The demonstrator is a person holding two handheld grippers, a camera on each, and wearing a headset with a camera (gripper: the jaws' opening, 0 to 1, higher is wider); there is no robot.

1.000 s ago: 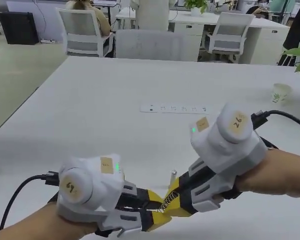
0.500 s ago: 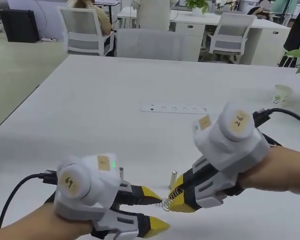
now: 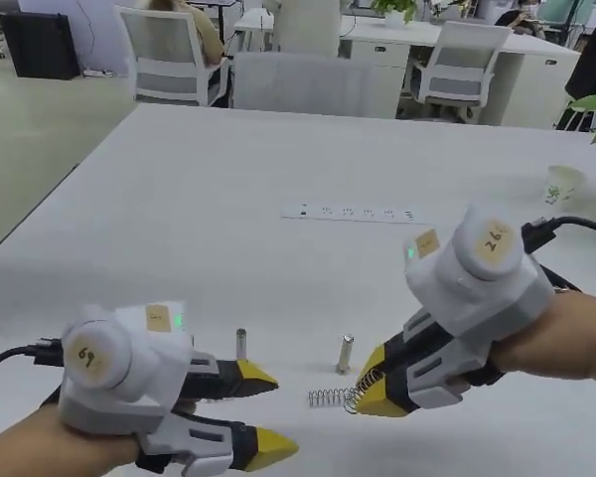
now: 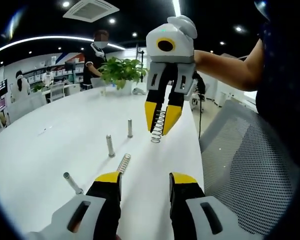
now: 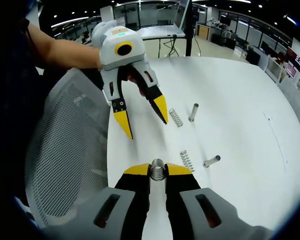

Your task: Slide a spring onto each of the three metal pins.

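3 short silver metal pins (image 4: 110,145) stand bare on the white table (image 3: 278,149). My right gripper (image 5: 157,170) pinches 1 coiled steel spring (image 4: 158,127); my left gripper (image 4: 146,178) gapes empty. Next, I reckon: align coil over pin.

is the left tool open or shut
Open: the left tool has its yellow tips well apart, with nothing between them.

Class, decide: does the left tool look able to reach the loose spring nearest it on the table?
Probably yes: the left tool is open and the spring lies just ahead, with bare table between.
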